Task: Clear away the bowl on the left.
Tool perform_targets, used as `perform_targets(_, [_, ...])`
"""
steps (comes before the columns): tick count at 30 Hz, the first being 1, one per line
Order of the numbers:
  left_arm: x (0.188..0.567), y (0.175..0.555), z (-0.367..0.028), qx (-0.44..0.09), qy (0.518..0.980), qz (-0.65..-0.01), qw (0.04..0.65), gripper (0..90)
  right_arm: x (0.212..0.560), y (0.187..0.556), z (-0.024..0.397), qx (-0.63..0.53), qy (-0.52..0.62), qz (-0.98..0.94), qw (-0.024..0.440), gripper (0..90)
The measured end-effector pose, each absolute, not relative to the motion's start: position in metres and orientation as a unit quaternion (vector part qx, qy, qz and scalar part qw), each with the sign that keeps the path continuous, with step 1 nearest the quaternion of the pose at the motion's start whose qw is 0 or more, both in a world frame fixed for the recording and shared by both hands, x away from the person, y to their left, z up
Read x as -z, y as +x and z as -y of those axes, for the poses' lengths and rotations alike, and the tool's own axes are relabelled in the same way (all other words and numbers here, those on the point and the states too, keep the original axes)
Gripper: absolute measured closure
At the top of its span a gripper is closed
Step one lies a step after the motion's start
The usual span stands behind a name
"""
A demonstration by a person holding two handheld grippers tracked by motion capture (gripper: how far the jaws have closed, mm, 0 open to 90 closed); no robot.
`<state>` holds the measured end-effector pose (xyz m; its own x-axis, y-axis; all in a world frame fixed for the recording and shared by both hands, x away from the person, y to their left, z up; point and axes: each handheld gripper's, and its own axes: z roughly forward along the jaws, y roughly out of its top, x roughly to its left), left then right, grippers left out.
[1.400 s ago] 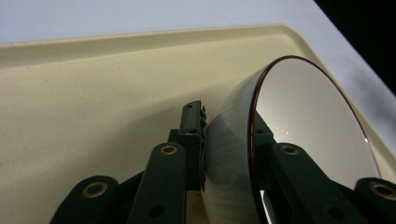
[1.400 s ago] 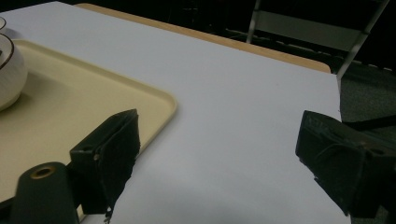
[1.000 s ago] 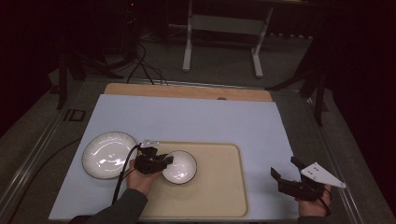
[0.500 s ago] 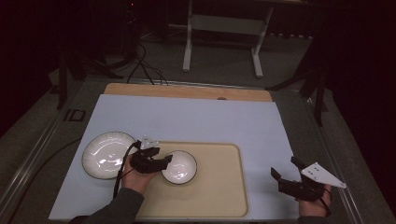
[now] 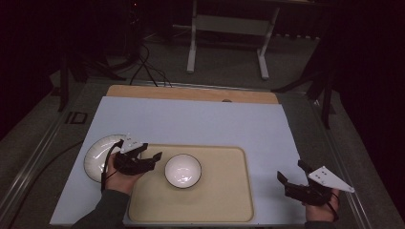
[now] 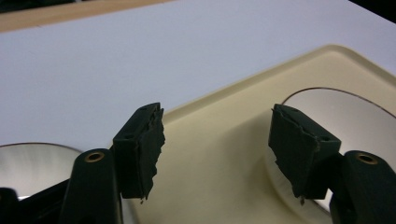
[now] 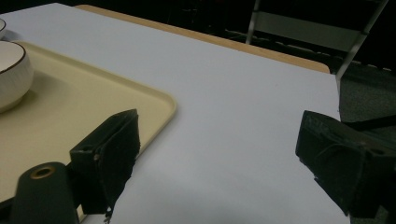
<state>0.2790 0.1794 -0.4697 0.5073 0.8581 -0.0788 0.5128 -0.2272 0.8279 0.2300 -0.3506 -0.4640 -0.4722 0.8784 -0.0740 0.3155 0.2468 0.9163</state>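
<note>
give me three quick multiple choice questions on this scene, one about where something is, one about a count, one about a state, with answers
1. Where is the small bowl?
A. on the beige tray
B. on the plate
C. on the bare blue table top

2. How many white dishes are on the table?
A. one
B. two
C. four

3. What state is the left hand-held gripper in?
A. shut on the bowl's rim
B. shut on nothing
C. open, holding nothing

Answers:
1. A: the high view shows the bowl inside the tray's raised rim.
2. B: there is the bowl and a larger plate left of the tray.
3. C: the left gripper view shows its two jaws standing well apart with only tray between them, the bowl just beyond the right-hand one.
</note>
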Motion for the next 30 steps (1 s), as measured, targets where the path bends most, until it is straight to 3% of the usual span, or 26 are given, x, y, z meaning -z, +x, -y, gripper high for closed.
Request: perform_targets(30, [0.47, 0.262, -0.295, -0.27, 0.652, -0.571, 0.42, 35.3, 0.464, 0.23, 0.352, -0.456, 0.415, -0.723, 0.311, 13.5])
